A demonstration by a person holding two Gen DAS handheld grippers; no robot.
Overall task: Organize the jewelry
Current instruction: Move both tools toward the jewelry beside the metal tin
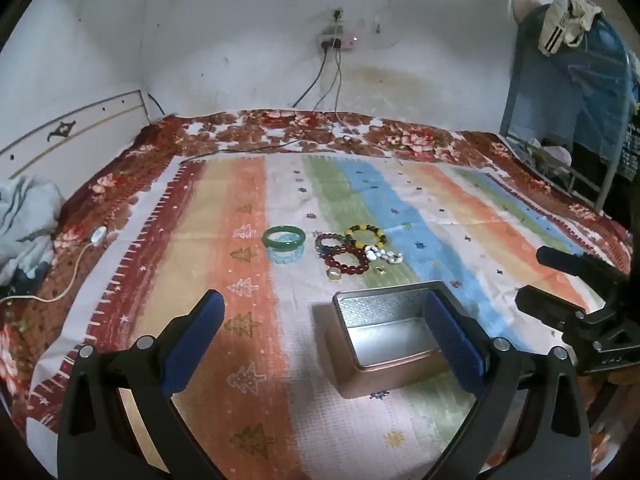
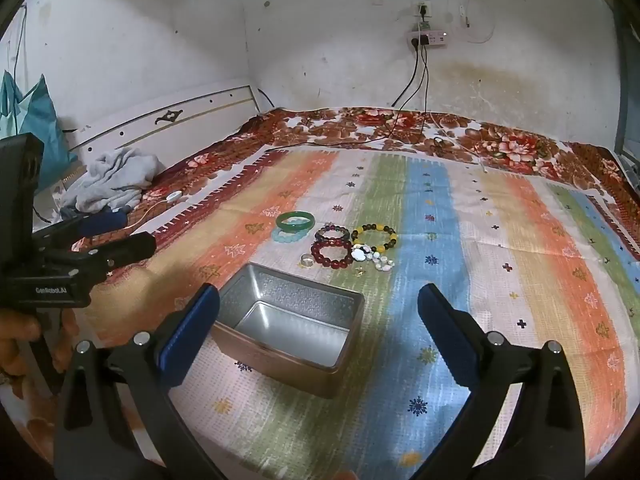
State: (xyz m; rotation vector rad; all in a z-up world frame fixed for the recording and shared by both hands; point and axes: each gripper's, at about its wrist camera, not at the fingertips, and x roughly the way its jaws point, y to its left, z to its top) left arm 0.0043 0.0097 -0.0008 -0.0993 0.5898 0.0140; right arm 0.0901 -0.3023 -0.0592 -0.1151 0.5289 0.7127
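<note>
An open metal tin (image 1: 384, 380) stands on the striped cloth (image 1: 248, 280), empty inside. Beyond it lie a green bangle (image 1: 284, 237) over a pale blue bead bracelet (image 1: 286, 255), a dark red bead bracelet (image 1: 348, 260), a yellow-and-dark bead bracelet (image 1: 366, 236), a white bead piece (image 1: 382, 256) and a silver ring (image 1: 333, 275). My left gripper (image 1: 324, 298) hovers open over the tin's left side. My right gripper (image 2: 319, 291) is open above the tin (image 2: 280, 364), nothing between its pads. The bangle (image 2: 295, 220) and ring (image 2: 306, 260) lie ahead.
The cloth covers a bed with a floral blanket (image 2: 500, 144). Cables run from a wall power strip (image 2: 426, 38) onto the bed's far side. A grey bundle of fabric (image 2: 112, 184) and a white corded puck (image 2: 173, 197) lie at the left. A metal frame (image 1: 560, 160) stands right.
</note>
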